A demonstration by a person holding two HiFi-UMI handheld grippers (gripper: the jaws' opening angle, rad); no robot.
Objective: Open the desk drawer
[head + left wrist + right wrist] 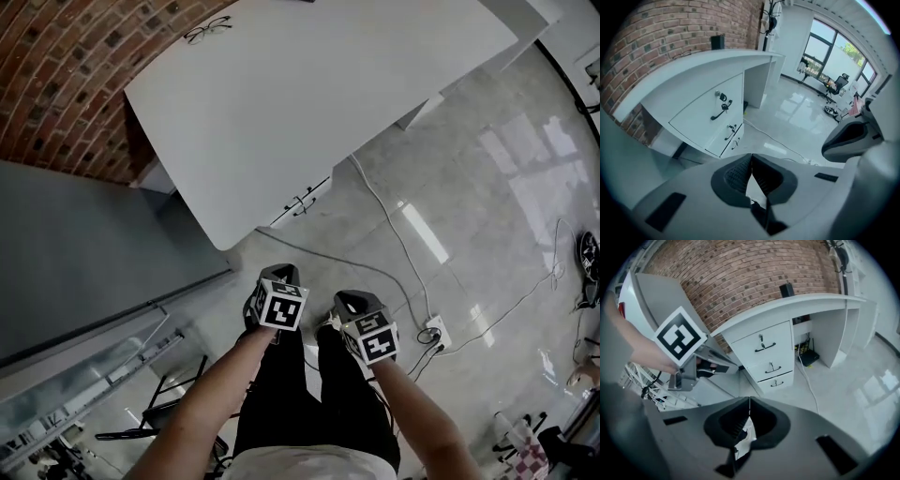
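Overhead head view; gripper views toward desk (701, 70)

Red brick wall (56, 84), glossy pale floor (497, 197), large bright windows (824, 47), office chair (840, 83) beside them

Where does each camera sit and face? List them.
Head view: on the head, steeply down at desk, floor; forearms, left tongs, right tongs show.
Left gripper view: on left tongs, facing drawers; shut jaws, right tongs show.
Right gripper view: on right tongs, facing drawers; shut jaws, left tongs show.
Both gripper views share the drawers.
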